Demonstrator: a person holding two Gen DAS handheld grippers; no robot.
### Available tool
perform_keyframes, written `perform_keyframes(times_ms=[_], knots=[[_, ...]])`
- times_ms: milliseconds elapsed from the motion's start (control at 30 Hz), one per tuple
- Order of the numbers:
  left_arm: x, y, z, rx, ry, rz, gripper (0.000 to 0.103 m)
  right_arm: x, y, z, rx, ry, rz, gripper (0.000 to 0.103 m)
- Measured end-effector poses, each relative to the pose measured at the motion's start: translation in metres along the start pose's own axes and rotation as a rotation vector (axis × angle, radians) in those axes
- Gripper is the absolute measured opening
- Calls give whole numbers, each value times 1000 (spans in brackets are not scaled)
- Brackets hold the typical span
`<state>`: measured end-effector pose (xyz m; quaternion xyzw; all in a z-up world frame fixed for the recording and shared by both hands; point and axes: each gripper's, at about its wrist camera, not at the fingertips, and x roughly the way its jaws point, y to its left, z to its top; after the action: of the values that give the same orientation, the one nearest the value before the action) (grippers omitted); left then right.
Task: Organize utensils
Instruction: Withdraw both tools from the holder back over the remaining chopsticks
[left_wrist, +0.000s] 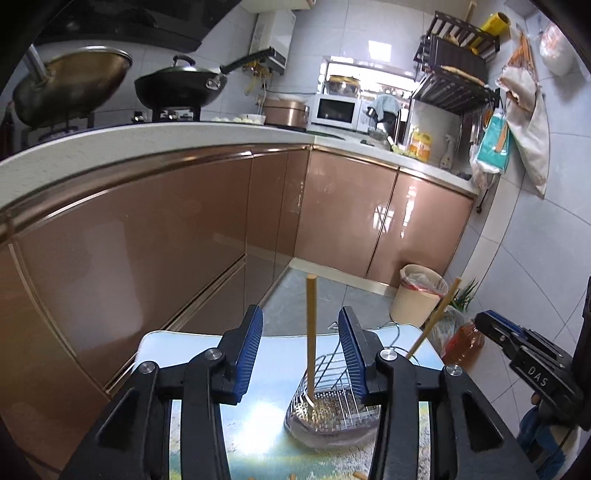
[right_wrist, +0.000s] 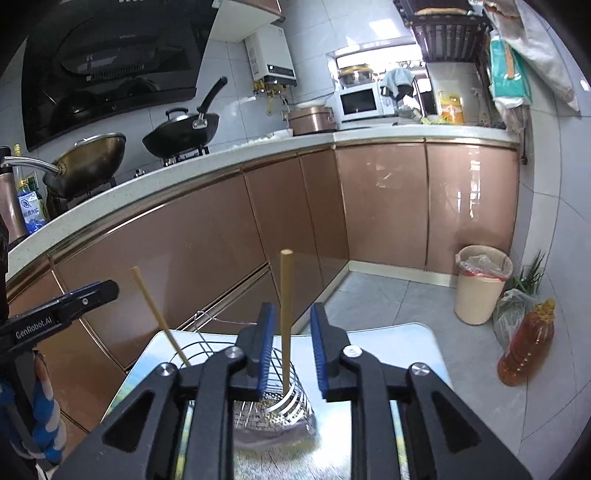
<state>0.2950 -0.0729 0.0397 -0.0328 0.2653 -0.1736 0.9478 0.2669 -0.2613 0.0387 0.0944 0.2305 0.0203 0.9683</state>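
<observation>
A wire utensil basket (left_wrist: 332, 406) with a perforated bottom stands on a small table (left_wrist: 177, 343); it also shows in the right wrist view (right_wrist: 273, 402). Two wooden chopsticks stand in it: one upright (left_wrist: 311, 332) (right_wrist: 285, 317), one leaning outward (left_wrist: 436, 317) (right_wrist: 159, 317). My left gripper (left_wrist: 301, 350) is open and empty, above the basket with the upright chopstick between its fingers, untouched. My right gripper (right_wrist: 293, 347) is open and empty, its fingers on either side of the same chopstick. Each gripper shows at the edge of the other's view.
Brown kitchen cabinets (left_wrist: 184, 229) run along the left and back under a white counter with two woks (left_wrist: 177, 85). A beige bin (right_wrist: 480, 280), a bag of greens and an oil bottle (right_wrist: 528, 343) stand on the floor to the right.
</observation>
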Motion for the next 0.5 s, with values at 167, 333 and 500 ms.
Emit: perform_keyframes(times_ms=[167, 333, 500], knots=[[-37, 13, -9, -3, -6, 0, 42, -39, -11, -26, -15, 43, -13, 19], [-66, 35, -35, -27, 23, 12, 44, -64, -29, -102, -1, 206, -11, 20], [-83, 50, -68, -32, 67, 28, 44, -70, -39, -186, 25, 380, -22, 21]])
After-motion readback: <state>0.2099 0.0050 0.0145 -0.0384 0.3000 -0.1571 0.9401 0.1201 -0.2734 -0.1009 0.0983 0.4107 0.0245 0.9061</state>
